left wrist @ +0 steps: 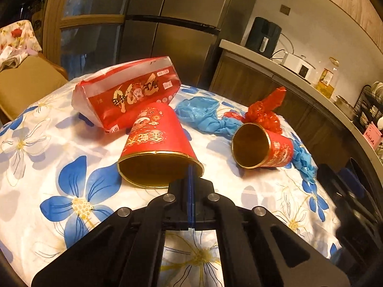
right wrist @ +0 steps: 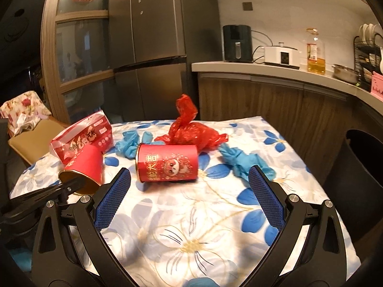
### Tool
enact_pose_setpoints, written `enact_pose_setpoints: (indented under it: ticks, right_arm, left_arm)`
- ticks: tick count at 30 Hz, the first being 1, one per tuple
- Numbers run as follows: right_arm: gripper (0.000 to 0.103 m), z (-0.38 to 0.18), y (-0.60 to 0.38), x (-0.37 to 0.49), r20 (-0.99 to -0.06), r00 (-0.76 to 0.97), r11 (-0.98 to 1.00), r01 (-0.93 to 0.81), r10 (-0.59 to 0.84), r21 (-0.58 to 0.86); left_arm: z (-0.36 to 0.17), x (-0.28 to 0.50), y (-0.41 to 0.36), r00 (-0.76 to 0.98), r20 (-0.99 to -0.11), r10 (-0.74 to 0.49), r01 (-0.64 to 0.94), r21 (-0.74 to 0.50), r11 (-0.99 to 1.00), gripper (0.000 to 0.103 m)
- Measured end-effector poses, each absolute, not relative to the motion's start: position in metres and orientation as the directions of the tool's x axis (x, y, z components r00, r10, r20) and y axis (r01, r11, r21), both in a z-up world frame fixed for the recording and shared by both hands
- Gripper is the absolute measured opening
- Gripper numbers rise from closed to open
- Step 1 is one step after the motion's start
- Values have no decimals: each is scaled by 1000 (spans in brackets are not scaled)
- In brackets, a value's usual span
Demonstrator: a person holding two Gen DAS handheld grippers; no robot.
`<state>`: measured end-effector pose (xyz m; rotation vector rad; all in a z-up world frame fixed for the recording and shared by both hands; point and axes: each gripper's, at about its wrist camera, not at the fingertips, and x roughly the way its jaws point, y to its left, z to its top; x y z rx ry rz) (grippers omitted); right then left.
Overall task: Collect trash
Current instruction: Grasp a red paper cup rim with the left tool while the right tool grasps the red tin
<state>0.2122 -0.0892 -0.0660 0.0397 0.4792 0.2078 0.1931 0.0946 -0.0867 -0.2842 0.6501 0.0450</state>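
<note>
Trash lies on the flowered tablecloth (left wrist: pixel 36 157). A red paper cup (left wrist: pixel 158 143) lies on its side with its gold mouth toward me. My left gripper (left wrist: pixel 190 167) is shut on that cup's rim at the right; it shows in the right wrist view too (right wrist: pixel 79 181). A second red cup (left wrist: pixel 263 147) (right wrist: pixel 167 162) lies on its side to the right. My right gripper (right wrist: pixel 189 174) is open and empty, just short of the second cup. A red snack bag (left wrist: pixel 126 93) (right wrist: pixel 82 138), a crumpled red plastic bag (left wrist: pixel 265 110) (right wrist: pixel 191 131) and blue gloves (left wrist: pixel 205 114) (right wrist: pixel 244 162) lie behind.
A black bin (right wrist: pixel 356 167) stands off the table's right edge. A tan chair (left wrist: pixel 26 86) is at the far left. A fridge (left wrist: pixel 172 24) and a kitchen counter (right wrist: pixel 263 69) with appliances stand behind the table.
</note>
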Motion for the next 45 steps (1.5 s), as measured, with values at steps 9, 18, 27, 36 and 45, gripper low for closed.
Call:
enact_pose_setpoints:
  ticks: [9,18,27,36,45]
  right_arm:
    - [98,-75,-73,235,-478,851,976,-206,215,73]
    - [98,-79,-69,250,-488,845,976,-200,218,89]
    - [98,-85,-72,258,-499,834,972,-200,235,123]
    - [98,-89,-67,270,-528,807,965,-220,264,146]
    - [98,-96,-56,285,-574,784,971,-204,237,122]
  left_arm:
    - [-77,173,100,818,-570,-78,-85,-255,963,0]
    - [-78,196,101,814,-573,-99,-107,-315,943,49]
    - [-93,227,107,769,-637,-56,-220,-345,912,12]
    - [-93,219,106,780,-625,-40,-214,-326,921,2]
    - [-90,196,100,789,-611,-71,-174,-333,927,2]
